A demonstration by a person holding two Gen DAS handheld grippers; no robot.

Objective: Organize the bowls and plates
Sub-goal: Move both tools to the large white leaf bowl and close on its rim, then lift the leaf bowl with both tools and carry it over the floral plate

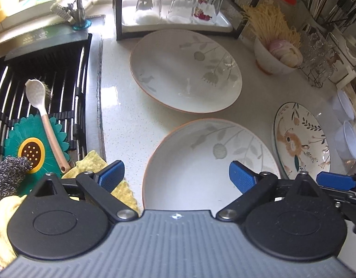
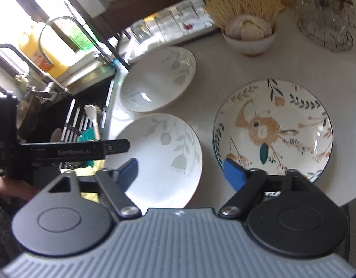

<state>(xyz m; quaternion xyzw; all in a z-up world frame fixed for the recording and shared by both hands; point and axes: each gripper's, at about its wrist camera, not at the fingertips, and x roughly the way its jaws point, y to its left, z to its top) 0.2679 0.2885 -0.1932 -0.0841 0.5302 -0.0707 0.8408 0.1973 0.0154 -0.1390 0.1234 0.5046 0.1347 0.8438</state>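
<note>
Three plates lie on the white counter. A white leaf-print plate (image 1: 184, 69) (image 2: 157, 78) is at the back, and a second one (image 1: 201, 162) (image 2: 159, 157) lies nearer. To their right lies a plate with an orange animal pattern (image 1: 300, 141) (image 2: 275, 125). My left gripper (image 1: 176, 173) is open above the near white plate, holding nothing. My right gripper (image 2: 181, 172) is open over the gap between the near white plate and the patterned plate. Its right pad (image 2: 233, 173) is by the patterned plate's left rim. A white bowl (image 1: 270, 62) (image 2: 249, 41) holding garlic stands at the back right.
A sink with a black drying rack (image 1: 38, 92), a spoon (image 1: 43, 115), a scourer and cloths is on the left. Upturned glasses (image 1: 178, 4) stand on a tray behind the plates. Clear cups (image 1: 347, 139) and a wire basket (image 1: 321, 60) crowd the right edge.
</note>
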